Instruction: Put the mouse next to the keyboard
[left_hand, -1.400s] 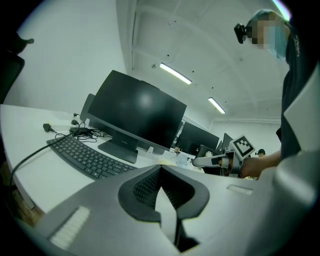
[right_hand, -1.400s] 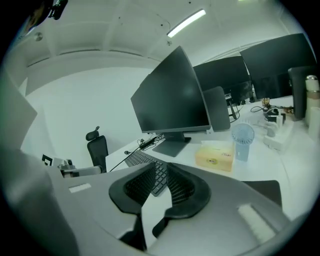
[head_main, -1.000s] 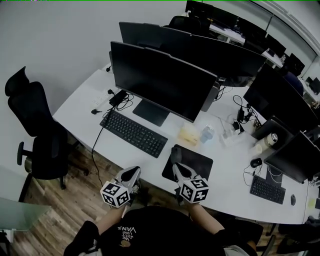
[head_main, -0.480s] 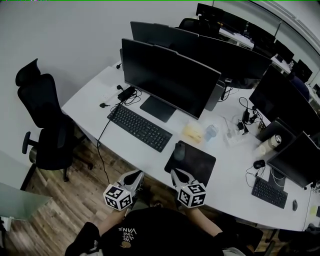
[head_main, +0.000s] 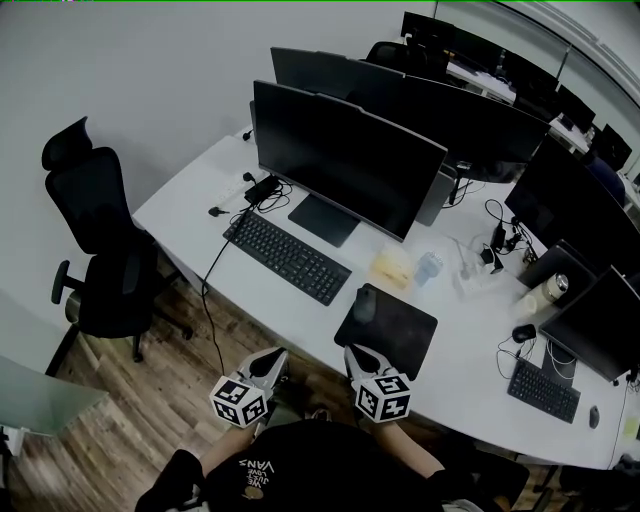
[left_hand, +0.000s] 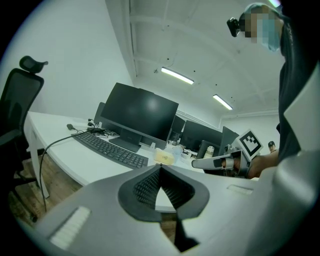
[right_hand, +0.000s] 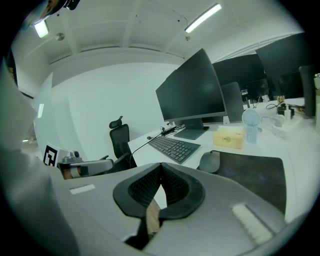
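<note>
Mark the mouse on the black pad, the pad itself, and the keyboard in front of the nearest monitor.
mouse (head_main: 366, 304), head view, middle of its back.
mouse pad (head_main: 400, 330), head view, bare middle of the pad.
keyboard (head_main: 287, 257), head view, middle of the key field.

I held both grippers low before my chest, side by side and apart; the left gripper (head_main: 272, 356) pointed forward and angled slightly inward, its jaws closed tip to tip with nothing between them; the right gripper (head_main: 353, 354) pointed forward too, leaning in toward the left one and tipped a little downward; its jaws were likewise pressed together and empty; both marker cubes sat nearest my body.
</note>
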